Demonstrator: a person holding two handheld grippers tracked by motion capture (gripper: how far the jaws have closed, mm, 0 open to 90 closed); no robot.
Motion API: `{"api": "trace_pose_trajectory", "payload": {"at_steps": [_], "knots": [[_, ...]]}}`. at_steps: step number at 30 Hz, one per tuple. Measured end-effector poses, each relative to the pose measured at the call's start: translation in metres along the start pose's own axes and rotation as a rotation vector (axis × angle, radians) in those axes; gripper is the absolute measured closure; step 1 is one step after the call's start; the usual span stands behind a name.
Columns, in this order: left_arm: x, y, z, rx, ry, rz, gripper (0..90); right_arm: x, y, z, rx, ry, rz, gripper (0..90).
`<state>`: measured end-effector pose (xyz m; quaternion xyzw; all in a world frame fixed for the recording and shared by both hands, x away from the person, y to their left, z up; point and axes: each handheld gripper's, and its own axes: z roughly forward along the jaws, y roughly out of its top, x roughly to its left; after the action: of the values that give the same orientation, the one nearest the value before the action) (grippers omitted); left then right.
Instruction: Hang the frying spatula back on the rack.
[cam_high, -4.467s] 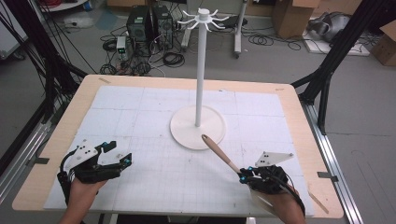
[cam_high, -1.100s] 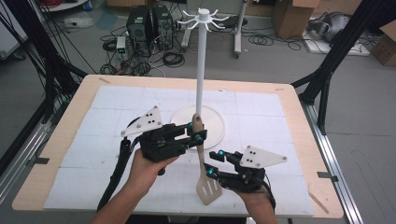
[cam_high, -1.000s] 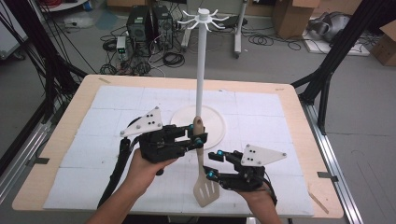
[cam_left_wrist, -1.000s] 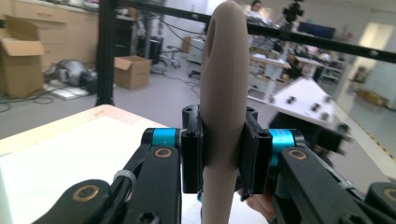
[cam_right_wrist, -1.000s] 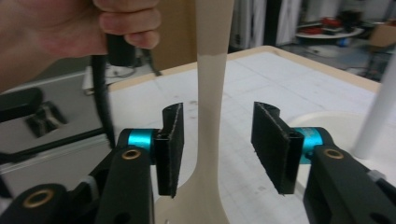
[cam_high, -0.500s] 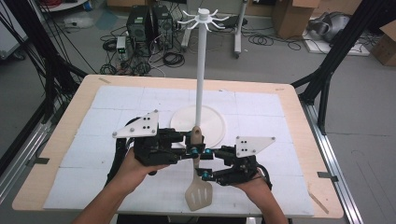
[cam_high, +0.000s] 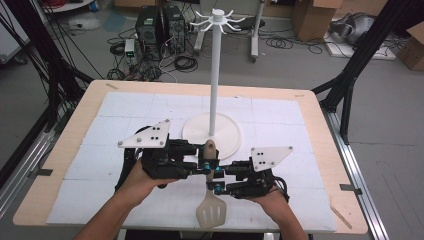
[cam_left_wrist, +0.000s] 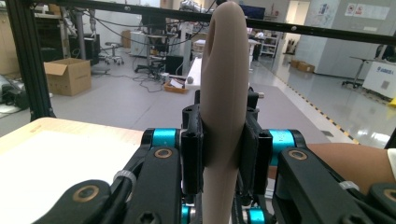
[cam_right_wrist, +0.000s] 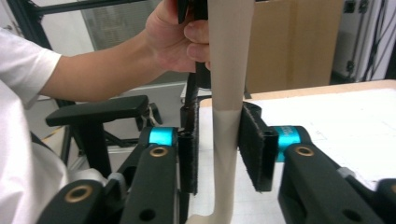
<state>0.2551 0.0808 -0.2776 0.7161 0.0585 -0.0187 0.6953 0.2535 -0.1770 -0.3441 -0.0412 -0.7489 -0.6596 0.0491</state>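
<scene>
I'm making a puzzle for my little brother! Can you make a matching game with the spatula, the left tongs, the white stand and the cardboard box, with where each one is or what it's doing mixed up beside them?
Things:
1. spatula
2. left tongs
3. white stand
4. cardboard box

Places or states:
A. on the floor beyond the table
B. shut on a beige handle
C. held upright, slotted blade at the bottom
D. stands on the table, hooks on top

Pairs: 1-C, 2-B, 3-D, 4-A
</scene>
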Motion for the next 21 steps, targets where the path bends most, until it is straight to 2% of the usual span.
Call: {"api": "trace_pose_trajectory", "payload": {"at_steps": [3, 4, 10, 11, 12, 13, 14, 16, 17, 18, 19, 20, 21], "knots": [[0.000, 0.000, 0.000, -0.008, -0.003, -0.001, 73.0, 0.001, 0.000, -0.001, -0.005, -0.006, 0.001, 76.1], [0.000, 0.000, 0.000, -0.013, 0.003, 0.003, 72.9, 0.001, -0.001, -0.001, -0.017, -0.021, -0.004, 76.8], [0.000, 0.001, -0.002, -0.019, 0.027, -0.005, 72.7, 0.002, -0.002, -0.001, -0.040, -0.043, 0.017, 77.5], [0.000, 0.001, -0.002, -0.018, 0.040, -0.005, 72.5, 0.003, -0.002, -0.001, -0.038, -0.050, 0.025, 77.6], [0.001, 0.001, -0.003, -0.020, 0.083, -0.020, 61.3, 0.003, -0.002, -0.001, -0.030, -0.071, 0.026, 77.6], [0.001, 0.001, -0.003, -0.020, 0.083, -0.020, 53.7, 0.003, -0.002, -0.001, -0.030, -0.071, 0.026, 77.6], [0.002, 0.000, -0.008, -0.033, 0.129, -0.024, 49.1, 0.002, -0.003, -0.002, -0.027, -0.093, 0.043, 77.7], [0.002, 0.000, -0.011, -0.038, 0.145, -0.023, 47.0, 0.001, -0.004, -0.002, -0.025, -0.104, 0.053, 77.7], [0.002, 0.000, -0.015, -0.049, 0.170, -0.031, 39.9, 0.000, -0.004, -0.003, -0.021, -0.131, 0.065, 77.7], [0.003, -0.001, -0.019, -0.048, 0.196, -0.025, 39.9, 0.000, -0.004, -0.003, -0.021, -0.131, 0.065, 77.7], [0.004, -0.004, -0.030, -0.048, 0.240, -0.016, 36.6, -0.001, -0.005, -0.005, -0.014, -0.157, 0.080, 77.7], [0.004, -0.004, -0.030, -0.048, 0.240, -0.016, 34.8, -0.002, -0.005, -0.005, -0.017, -0.171, 0.079, 77.7], [0.004, -0.007, -0.035, -0.044, 0.264, -0.017, 32.9, -0.002, -0.005, -0.005, -0.022, -0.176, 0.082, 77.7]]}}
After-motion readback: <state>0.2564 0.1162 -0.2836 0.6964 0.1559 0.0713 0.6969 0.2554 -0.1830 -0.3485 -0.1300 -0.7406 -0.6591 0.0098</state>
